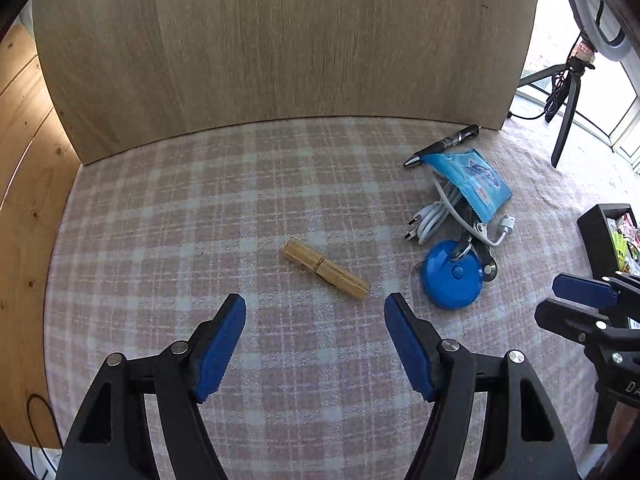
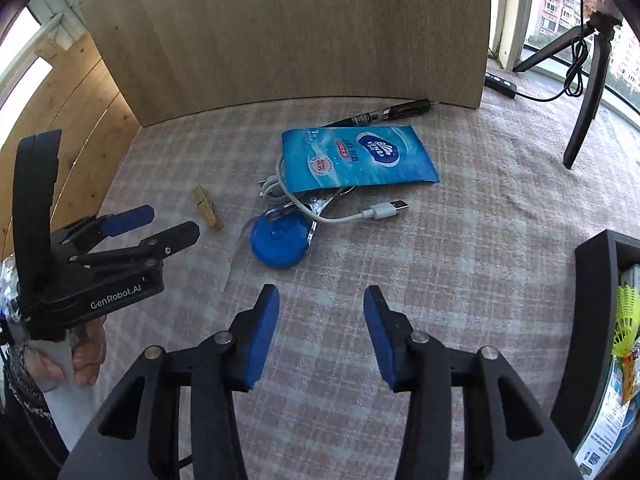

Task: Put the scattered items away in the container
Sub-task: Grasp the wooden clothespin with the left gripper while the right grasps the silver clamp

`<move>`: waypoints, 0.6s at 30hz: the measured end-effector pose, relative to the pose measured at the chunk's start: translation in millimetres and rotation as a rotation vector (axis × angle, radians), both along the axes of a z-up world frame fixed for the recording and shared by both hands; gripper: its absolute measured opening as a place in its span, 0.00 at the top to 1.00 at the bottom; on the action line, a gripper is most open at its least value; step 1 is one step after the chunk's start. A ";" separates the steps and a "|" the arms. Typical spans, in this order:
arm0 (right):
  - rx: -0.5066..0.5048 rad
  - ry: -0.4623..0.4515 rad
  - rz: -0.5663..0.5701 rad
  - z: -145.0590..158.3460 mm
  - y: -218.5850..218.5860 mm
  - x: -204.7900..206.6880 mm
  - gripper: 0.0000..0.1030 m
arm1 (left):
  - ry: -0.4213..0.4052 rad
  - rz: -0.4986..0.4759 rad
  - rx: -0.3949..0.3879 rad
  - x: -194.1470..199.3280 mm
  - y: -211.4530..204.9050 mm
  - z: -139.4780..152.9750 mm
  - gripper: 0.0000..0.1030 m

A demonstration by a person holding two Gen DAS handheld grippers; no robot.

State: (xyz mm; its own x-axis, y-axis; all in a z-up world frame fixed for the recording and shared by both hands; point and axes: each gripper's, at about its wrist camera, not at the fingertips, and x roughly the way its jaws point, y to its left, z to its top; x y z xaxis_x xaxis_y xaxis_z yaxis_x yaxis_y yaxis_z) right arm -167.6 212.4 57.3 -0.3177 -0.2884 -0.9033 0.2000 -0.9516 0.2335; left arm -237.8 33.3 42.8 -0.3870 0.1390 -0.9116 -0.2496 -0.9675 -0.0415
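Note:
A wooden clothespin (image 1: 325, 269) lies on the checked cloth just beyond my left gripper (image 1: 315, 304), which is open with nothing between its pads. To its right sit a round blue tape measure (image 1: 451, 276), a coiled white cable (image 1: 444, 216), a blue wipes packet (image 1: 470, 178) and a black pen (image 1: 442, 145). My right gripper (image 2: 321, 296) hovers open and empty a little short of the tape measure (image 2: 278, 242). The packet (image 2: 356, 158), cable (image 2: 360, 212), pen (image 2: 384, 114) and clothespin (image 2: 207, 207) show beyond it. The black container (image 2: 588, 320) stands at the right edge.
A wooden board (image 1: 280, 40) stands upright behind the items. A tripod (image 2: 588, 80) with a dangling cord is at the back right. The container (image 1: 600, 236) holds several items, among them a yellow shuttlecock (image 2: 626, 316). A hand (image 2: 86, 356) holds the left gripper.

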 end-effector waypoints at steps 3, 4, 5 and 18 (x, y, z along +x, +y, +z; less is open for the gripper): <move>-0.024 -0.027 -0.032 -10.1 0.2 -12.6 0.63 | -0.004 0.003 0.010 -4.1 0.1 -3.2 0.33; -0.037 -0.038 -0.042 -13.0 0.4 -16.3 0.63 | -0.006 0.003 0.015 -4.3 0.0 -3.9 0.33; -0.044 -0.045 -0.048 -15.3 -0.1 -19.6 0.63 | -0.007 0.000 0.019 -4.2 0.7 -4.4 0.33; -0.020 -0.075 -0.074 -36.3 -12.6 -51.1 0.67 | -0.072 0.046 0.045 -20.9 -0.6 -22.0 0.35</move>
State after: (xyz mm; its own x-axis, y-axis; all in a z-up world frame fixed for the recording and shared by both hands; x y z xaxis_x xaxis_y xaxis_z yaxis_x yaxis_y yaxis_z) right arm -218.7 199.8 21.0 -0.2702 -0.2850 -0.9196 0.1109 -0.9580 0.2643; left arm -258.7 32.7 20.9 -0.3277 0.1643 -0.9304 -0.1995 -0.9746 -0.1019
